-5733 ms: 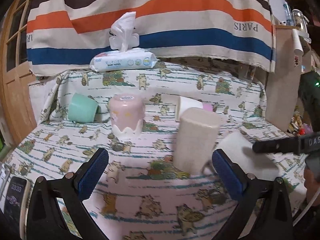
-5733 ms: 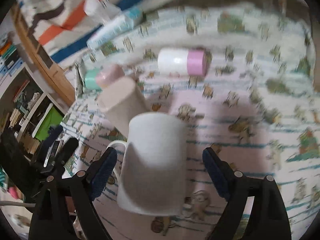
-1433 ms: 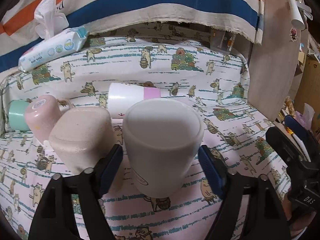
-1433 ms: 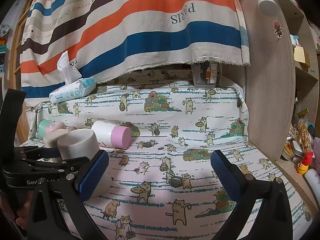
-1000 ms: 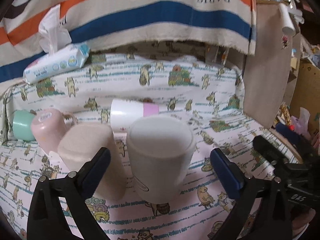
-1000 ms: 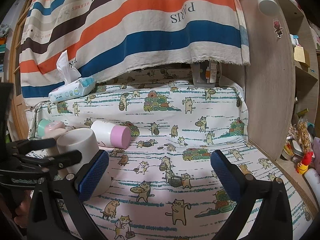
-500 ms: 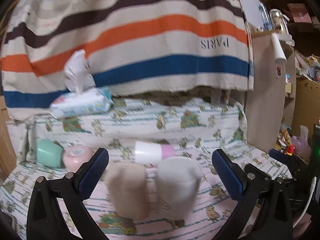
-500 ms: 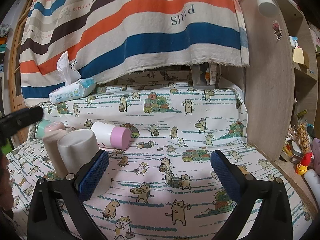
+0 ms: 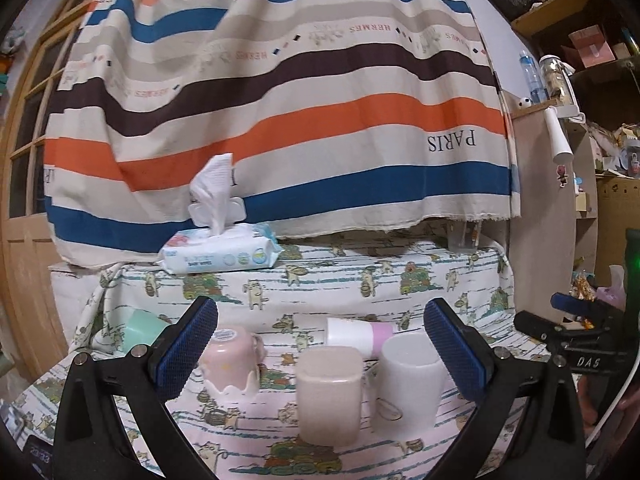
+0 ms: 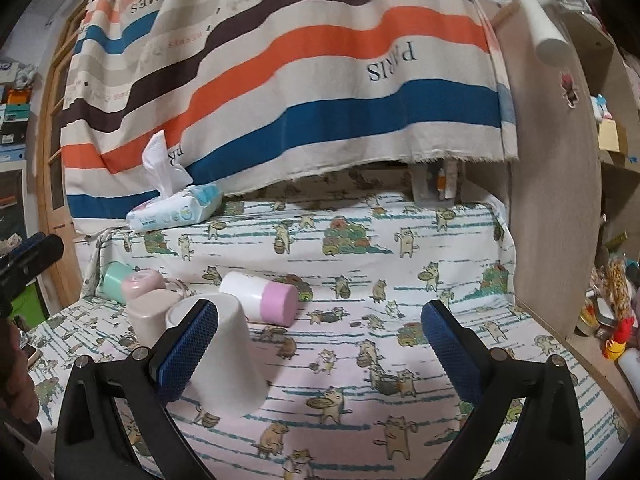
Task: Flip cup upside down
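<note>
A white mug (image 9: 408, 384) stands upside down on the cat-print cloth (image 9: 360, 280), next to an upside-down beige cup (image 9: 330, 394). It also shows in the right wrist view (image 10: 228, 360), just behind my right gripper's left finger. An upside-down pink cup (image 9: 232, 360), a mint cup (image 9: 138, 330) on its side and a white-and-pink cup (image 9: 358, 336) on its side lie behind. My left gripper (image 9: 320, 344) is open and empty, pulled back above the cups. My right gripper (image 10: 318, 344) is open and empty, to the right of the white mug.
A pack of wet wipes (image 9: 218, 252) sits on the raised back ledge under a striped hanging cloth (image 9: 280, 100). A wooden panel (image 10: 556, 200) bounds the right side. A wooden door (image 9: 24, 260) is at the left. Small items (image 10: 616, 336) lie at the far right.
My left gripper let go of the white mug, opened wide and drew back and up. The mug now stands upside down by the beige cup. My right gripper shifted a little closer.
</note>
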The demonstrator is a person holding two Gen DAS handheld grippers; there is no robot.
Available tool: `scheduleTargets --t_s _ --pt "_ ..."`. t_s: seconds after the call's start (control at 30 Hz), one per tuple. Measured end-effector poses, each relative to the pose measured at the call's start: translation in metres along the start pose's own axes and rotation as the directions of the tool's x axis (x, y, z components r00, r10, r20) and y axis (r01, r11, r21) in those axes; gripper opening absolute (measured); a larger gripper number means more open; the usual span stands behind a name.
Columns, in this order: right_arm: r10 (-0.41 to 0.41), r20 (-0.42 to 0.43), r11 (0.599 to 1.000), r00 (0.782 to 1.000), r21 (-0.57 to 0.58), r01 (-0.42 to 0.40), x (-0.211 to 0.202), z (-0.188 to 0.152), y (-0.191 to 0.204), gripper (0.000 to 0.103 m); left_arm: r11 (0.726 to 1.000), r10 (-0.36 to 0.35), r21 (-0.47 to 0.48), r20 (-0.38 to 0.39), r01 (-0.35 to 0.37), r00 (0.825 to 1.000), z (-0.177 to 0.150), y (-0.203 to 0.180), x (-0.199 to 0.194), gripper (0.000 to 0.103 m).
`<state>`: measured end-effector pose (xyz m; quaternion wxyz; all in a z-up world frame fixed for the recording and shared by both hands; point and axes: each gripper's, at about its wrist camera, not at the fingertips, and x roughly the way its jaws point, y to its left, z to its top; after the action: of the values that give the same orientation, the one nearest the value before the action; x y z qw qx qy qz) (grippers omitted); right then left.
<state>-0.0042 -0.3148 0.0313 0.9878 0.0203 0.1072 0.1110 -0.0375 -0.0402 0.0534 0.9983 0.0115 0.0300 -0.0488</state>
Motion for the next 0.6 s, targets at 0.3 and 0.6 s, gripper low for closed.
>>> scheduleTargets --t_s 0.3,0.6 --pt "-0.002 0.032 1.000 0.999 -0.008 0.002 0.003 -0.011 0.015 0.103 1.000 0.018 0.007 -0.017 -0.018 1.000 -0.027 0.009 -0.003 0.103" --pt "-0.010 0.025 1.000 1.000 -0.015 0.010 0.003 -0.018 0.018 0.103 0.999 0.023 -0.035 -0.076 -0.026 0.997 -0.046 0.016 0.006 0.103"
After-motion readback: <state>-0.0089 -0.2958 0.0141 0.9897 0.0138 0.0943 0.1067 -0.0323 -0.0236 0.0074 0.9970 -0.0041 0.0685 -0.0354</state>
